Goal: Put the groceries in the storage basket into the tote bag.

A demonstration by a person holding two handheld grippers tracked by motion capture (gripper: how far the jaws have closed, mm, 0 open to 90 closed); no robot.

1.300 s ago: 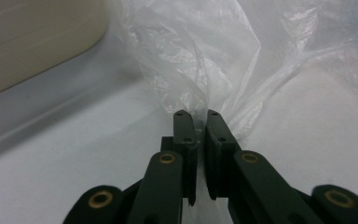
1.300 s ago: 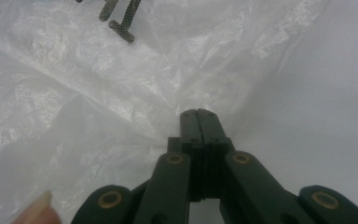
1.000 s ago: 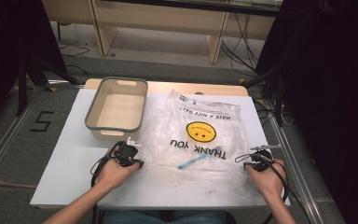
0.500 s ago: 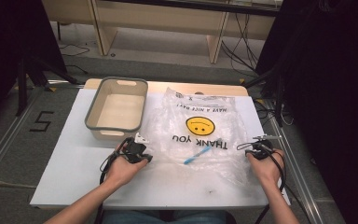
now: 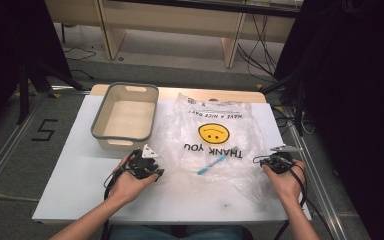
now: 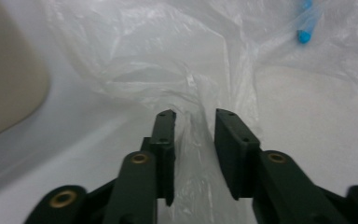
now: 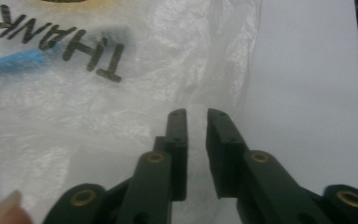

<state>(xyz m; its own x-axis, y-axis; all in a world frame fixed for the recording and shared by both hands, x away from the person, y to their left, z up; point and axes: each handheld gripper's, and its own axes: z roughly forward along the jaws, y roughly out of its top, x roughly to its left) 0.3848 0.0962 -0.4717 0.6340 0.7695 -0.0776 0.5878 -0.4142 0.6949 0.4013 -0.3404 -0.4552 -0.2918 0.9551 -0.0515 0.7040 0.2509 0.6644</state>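
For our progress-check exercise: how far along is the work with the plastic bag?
Done: each hand-held gripper, left and right, has its jaws around a bunched edge of the plastic bag. In hand: closing on the film. Left: lifting it; the blue item remains inside, and the tub sits empty.

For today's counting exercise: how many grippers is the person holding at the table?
2. The left gripper is at the near-left edge of the plastic bag; the right gripper is at its near-right edge.

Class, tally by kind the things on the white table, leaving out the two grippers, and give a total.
Clear plastic bag: 1
Blue pen-like stick in the bag: 1
Beige bin with grey rim: 1
Total: 3
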